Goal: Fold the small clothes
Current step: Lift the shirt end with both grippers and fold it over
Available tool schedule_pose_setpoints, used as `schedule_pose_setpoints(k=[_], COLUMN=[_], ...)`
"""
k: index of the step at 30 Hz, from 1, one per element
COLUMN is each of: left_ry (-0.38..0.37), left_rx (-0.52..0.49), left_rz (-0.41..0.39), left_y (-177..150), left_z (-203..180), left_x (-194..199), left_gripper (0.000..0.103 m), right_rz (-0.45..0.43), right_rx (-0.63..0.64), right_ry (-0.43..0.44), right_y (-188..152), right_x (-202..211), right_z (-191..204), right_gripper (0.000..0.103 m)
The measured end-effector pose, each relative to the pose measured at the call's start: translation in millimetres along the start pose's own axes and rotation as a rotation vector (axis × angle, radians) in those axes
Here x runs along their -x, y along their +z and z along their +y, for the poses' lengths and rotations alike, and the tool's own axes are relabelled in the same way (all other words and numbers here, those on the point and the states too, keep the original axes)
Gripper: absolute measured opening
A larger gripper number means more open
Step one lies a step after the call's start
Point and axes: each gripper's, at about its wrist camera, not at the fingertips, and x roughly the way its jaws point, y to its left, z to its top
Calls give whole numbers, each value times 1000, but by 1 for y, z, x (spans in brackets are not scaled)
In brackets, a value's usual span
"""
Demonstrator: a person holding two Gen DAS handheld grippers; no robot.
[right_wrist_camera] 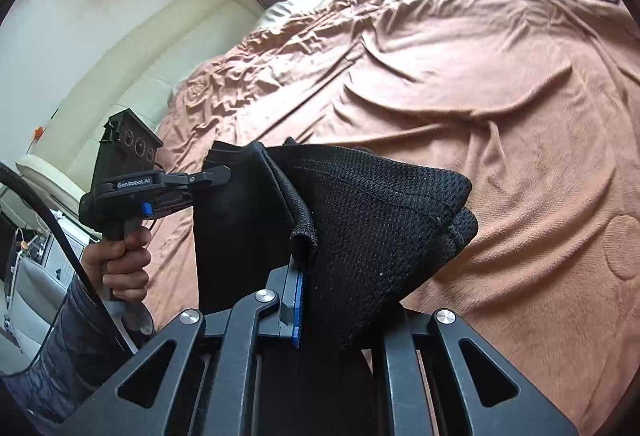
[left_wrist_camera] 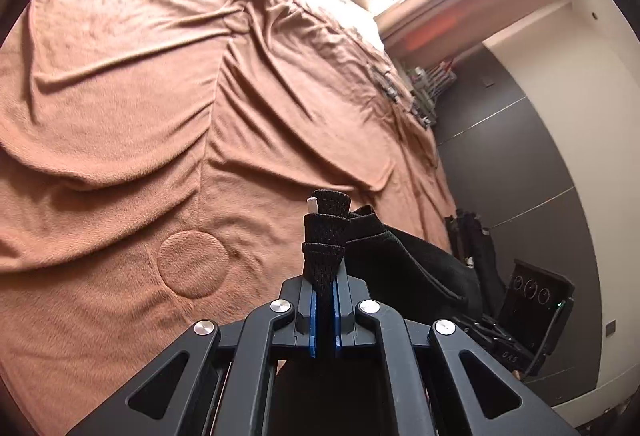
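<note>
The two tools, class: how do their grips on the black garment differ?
The left tool pinches a narrow bunched edge of the black garment; the right tool holds a broad folded wad. The left tool's fingers show both sides; the cloth hides one of the right's. Both are shut on it above the brown blanket.

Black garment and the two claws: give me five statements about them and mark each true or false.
1. The left claw is shut on the black garment. True.
2. The garment lies flat on the brown blanket. False: it hangs lifted between the two claws, above the blanket.
3. The right claw is open and holds nothing. False: it is shut on a bunched edge of the garment.
4. A bare hand grips the handle of the left claw in the right wrist view. True.
5. The garment is white. False: it is black knit fabric.
</note>
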Motion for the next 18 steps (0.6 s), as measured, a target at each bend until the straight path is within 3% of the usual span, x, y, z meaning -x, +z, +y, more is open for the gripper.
schedule_pose_setpoints(k=[18], left_ry=[-114], left_rx=[-113], left_rz=[-161], left_y=[-42], left_z=[-78], left_x=[117], left_gripper=[5], right_rz=[-158], right_rx=[128], right_ry=[-51], right_y=[-50], right_x=[115], right_z=[94], right_gripper=[8])
